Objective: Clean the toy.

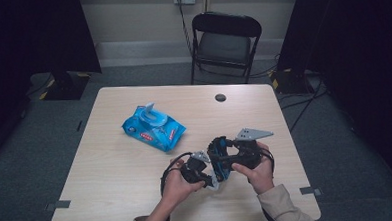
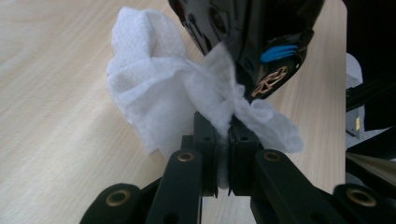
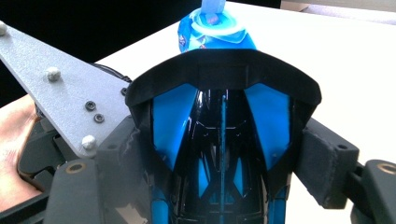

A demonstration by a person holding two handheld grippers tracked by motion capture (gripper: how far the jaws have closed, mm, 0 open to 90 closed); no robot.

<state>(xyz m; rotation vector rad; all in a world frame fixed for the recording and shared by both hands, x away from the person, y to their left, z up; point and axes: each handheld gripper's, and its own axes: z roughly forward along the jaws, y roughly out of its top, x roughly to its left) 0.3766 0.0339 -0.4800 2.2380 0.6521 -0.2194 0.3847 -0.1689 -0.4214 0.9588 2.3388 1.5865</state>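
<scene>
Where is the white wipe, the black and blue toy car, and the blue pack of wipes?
white wipe (image 2: 159,98), left gripper view, on its crumpled middle.
black and blue toy car (image 3: 223,121), right gripper view, on its glossy top.
blue pack of wipes (image 1: 157,129), high view, on its wrapper.

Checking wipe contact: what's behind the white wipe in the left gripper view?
Behind the white wipe, pinched in the left gripper jaws, sits the black-and-blue object; the wipe covers the part it touches, so contact there is hidden.

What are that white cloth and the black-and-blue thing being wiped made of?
The white wipe looks like soft, matte non-woven tissue: dimpled texture, limp folds, thin frayed edges. The black-and-blue toy car, as it seems to be, looks like hard glossy plastic: sharp reflections, moulded panels and a spoiler-like bar.
</scene>
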